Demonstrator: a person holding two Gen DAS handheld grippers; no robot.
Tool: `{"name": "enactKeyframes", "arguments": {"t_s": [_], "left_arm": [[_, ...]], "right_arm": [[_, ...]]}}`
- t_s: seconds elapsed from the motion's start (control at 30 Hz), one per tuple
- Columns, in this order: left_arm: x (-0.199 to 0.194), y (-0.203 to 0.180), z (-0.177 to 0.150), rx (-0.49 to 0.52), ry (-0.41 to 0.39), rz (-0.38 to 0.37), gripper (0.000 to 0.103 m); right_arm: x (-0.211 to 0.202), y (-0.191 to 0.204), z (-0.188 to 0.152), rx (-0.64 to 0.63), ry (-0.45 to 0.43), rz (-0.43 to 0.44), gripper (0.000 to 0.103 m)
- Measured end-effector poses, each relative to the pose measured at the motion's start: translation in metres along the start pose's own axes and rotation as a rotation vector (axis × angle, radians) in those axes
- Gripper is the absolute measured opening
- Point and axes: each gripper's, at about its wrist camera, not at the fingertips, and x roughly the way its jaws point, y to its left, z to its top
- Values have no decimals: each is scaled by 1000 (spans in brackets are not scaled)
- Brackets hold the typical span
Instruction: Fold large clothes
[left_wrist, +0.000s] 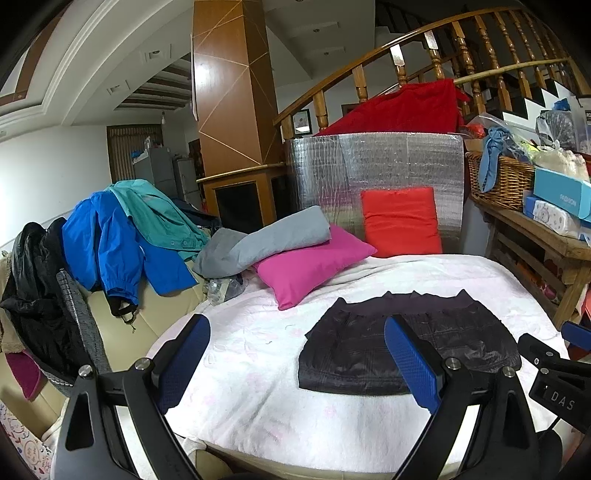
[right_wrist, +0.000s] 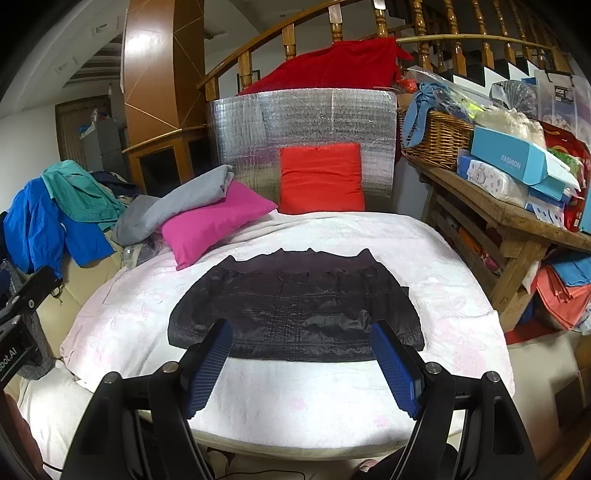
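Note:
A black shiny jacket (right_wrist: 295, 302) lies folded flat on the white blanket (right_wrist: 295, 398) that covers the table; it also shows in the left wrist view (left_wrist: 369, 347). My left gripper (left_wrist: 297, 328) is open and empty, above the blanket at the jacket's left edge. My right gripper (right_wrist: 301, 332) is open and empty, just in front of the jacket's near hem. Part of the right gripper's body shows at the right edge of the left wrist view (left_wrist: 554, 373).
A pink pillow (right_wrist: 214, 221) with a grey folded garment (right_wrist: 177, 206) and a red pillow (right_wrist: 319, 179) lie at the back of the table. Blue and teal jackets (left_wrist: 122, 236) pile on the left. A wooden bench (right_wrist: 517, 229) with a basket and boxes stands on the right.

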Motion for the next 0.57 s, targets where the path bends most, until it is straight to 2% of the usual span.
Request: {"name": "enactKeyframes", "arguments": {"t_s": [0.27, 0.37, 0.5, 0.57], "left_arm": [[21, -4, 2, 12, 18, -5, 95], [37, -2, 3, 6, 30, -38, 95], [79, 25, 8, -115, 19, -157, 95], [106, 40, 10, -163, 8, -116, 95]], "right_arm": [[23, 2, 5, -9, 26, -6, 80], [36, -3, 9, -11, 34, -12, 80], [69, -37, 21, 48, 21, -47, 80], [94, -75, 28, 121, -14, -63, 80]]}}
